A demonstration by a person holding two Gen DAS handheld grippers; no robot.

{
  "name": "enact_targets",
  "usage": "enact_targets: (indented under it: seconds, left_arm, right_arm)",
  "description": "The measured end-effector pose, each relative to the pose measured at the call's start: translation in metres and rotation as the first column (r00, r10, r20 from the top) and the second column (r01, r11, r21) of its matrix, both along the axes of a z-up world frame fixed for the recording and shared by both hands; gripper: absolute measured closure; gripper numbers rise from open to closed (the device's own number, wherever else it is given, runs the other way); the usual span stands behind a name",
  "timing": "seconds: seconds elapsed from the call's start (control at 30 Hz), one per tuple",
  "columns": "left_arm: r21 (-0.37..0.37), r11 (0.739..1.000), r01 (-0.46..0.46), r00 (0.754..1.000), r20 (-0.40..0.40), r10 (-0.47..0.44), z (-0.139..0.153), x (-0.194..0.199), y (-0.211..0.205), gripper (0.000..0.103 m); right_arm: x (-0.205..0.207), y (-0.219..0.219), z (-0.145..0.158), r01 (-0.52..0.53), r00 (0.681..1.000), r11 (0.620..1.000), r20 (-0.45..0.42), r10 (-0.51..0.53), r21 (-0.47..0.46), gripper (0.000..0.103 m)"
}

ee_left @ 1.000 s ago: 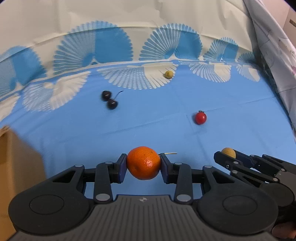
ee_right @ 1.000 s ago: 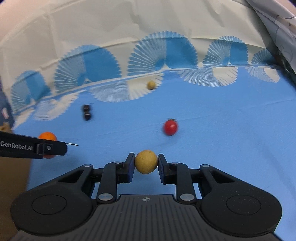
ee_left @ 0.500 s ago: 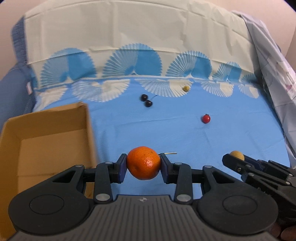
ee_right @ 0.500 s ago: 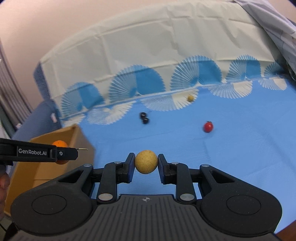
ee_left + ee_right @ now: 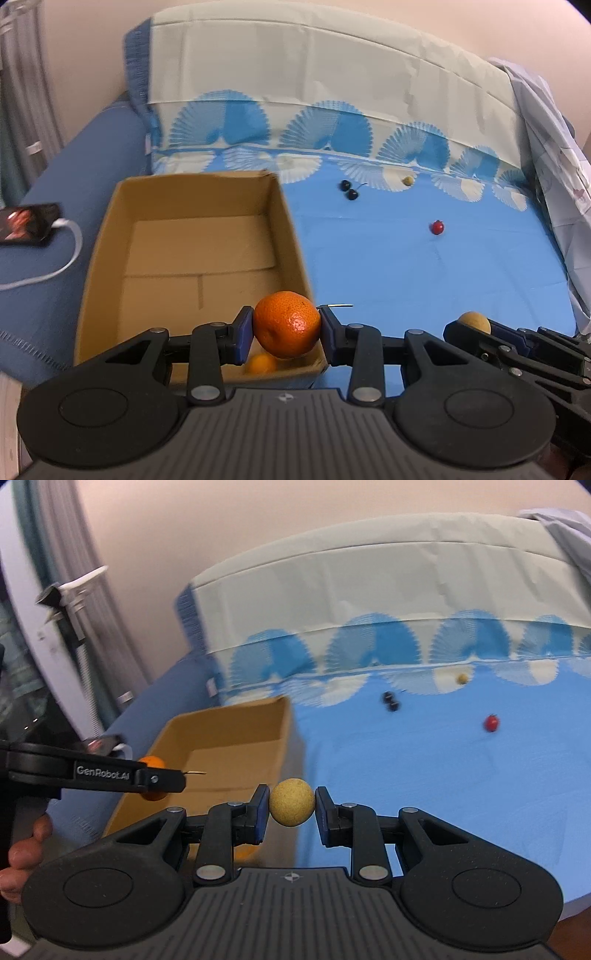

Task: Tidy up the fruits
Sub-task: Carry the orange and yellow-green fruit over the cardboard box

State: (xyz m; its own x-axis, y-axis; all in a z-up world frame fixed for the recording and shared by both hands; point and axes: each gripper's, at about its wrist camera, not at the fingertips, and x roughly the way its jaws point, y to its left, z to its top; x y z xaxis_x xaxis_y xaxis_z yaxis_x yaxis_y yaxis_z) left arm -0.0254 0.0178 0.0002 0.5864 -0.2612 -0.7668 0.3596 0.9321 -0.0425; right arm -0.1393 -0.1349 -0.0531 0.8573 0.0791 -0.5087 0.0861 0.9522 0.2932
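Both sets of jaws are clamped on fruit: the left gripper (image 5: 286, 325) squeezes a round orange mandarin (image 5: 286, 324), the right gripper (image 5: 291, 806) a small rough yellow-tan ball of fruit (image 5: 292, 802). The open brown cardboard box (image 5: 110, 229) sits on the blue patterned bedsheet (image 5: 424, 266), with one small orange fruit (image 5: 261, 363) in its near corner. The left hand's mandarin hangs right over that near corner, so it's closer to dropping; the right one sits off the box's right side.

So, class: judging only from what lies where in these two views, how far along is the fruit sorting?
Done: one small orange fruit already lies in the cardboard box. In hand: the left gripper clamps a tangerine above the box's near corner; the right gripper holds a yellow-brown round fruit. Left on the blue cloth: two dark cherries, a red tomato, a small yellowish fruit.
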Motion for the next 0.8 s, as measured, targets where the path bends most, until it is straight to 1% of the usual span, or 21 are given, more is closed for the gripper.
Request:
enact_targets:
  seconds: [0.23, 0.4, 0.57, 0.8]
  left_arm:
    - [0.011, 0.997, -0.073, 0.997, 0.012, 0.073, -0.007, -0.038, 0.058, 0.061]
    - [0.006, 0.994, -0.109, 0.994, 0.012, 0.109, -0.014, -0.057, 0.085, 0.061]
    - [-0.003, 0.992, -0.126, 0.992, 0.017, 0.126, -0.016, -0.063, 0.096, 0.061]
    - [-0.013, 0.991, -0.133, 0.991, 0.016, 0.133, -0.019, -0.061, 0.101, 0.061]
  right_arm:
    - [-0.016, 0.044, -0.001, -0.058, 0.998, 0.998, -0.015, 0.057, -0.034, 0.076]
    - [-0.028, 0.071, -0.003, -0.099, 0.995, 0.99, -0.016, 0.098, -0.096, 0.076]
    - [-0.031, 0.085, -0.004, -0.123, 0.992, 0.985, -0.029, 0.121, -0.119, 0.076]
    - [-0.026, 0.089, -0.004, -0.12, 0.992, 0.984, -0.039, 0.116, -0.129, 0.076]
